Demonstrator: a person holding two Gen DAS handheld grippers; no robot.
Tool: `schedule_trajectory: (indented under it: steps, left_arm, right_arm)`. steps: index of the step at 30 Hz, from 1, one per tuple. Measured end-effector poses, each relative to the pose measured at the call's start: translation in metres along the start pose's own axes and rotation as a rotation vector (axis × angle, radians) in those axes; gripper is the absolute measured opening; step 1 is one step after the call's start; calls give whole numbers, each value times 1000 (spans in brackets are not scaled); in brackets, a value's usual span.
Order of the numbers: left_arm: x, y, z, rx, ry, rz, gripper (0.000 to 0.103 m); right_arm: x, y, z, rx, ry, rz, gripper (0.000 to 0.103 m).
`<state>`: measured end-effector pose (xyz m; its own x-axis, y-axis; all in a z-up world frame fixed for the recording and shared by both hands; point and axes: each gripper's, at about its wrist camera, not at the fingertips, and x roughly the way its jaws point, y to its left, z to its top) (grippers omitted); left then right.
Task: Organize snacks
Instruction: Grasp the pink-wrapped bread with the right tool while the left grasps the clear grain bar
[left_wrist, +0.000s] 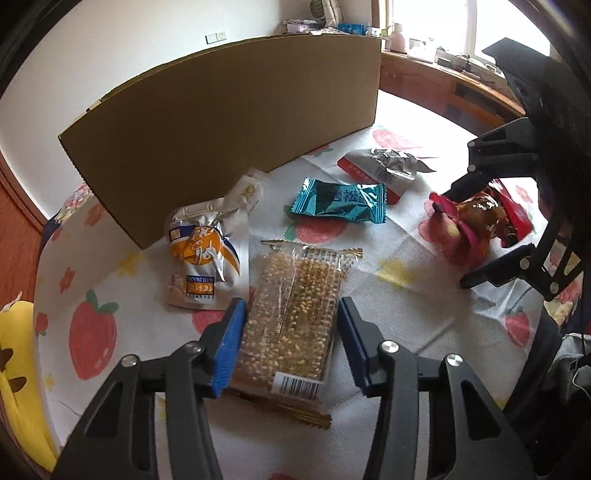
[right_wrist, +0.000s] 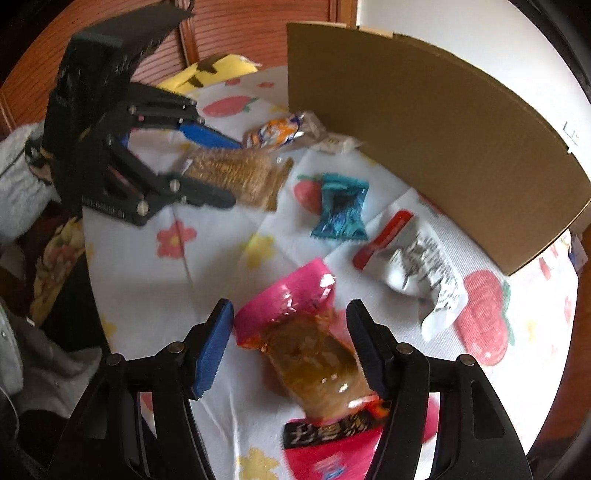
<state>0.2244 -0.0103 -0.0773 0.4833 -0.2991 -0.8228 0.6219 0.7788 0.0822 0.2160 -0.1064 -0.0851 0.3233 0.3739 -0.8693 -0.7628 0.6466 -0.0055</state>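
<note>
Left tool (left_wrist: 290, 341): spread wide, straddling the clear-wrapped golden puffed-grain bar (left_wrist: 291, 317) lying on the strawberry-print worktop cloth (left_wrist: 402, 317); likely light, brittle, best pinched across its long sides. Right tool (right_wrist: 290, 350): spread wide around the pink-and-clear braised-meat pouch (right_wrist: 314, 354); probably soft, slippery film. Brown cardboard panel (left_wrist: 229, 110) stood behind.
</note>
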Motion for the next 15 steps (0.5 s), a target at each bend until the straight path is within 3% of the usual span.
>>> schedule_trajectory:
  steps: [10,11,13,15]
  left_arm:
    - [-4,-6,-5,-42,-21,39,41]
    - [-5,-8,-6,-45,-21,40,41]
    - [-9,-12,-7,-47,-34,51,40]
    - [-14,-15,-7,-56,-45,45,40]
  right_arm:
    - [-7,-7,-17,28,9,-11,63]
    - [-9,-8,-18,37,9,-16,60]
    - [-11,-10,-20,49,3,-28,43]
    - [-14,-13,-21,77,-5,-37,38]
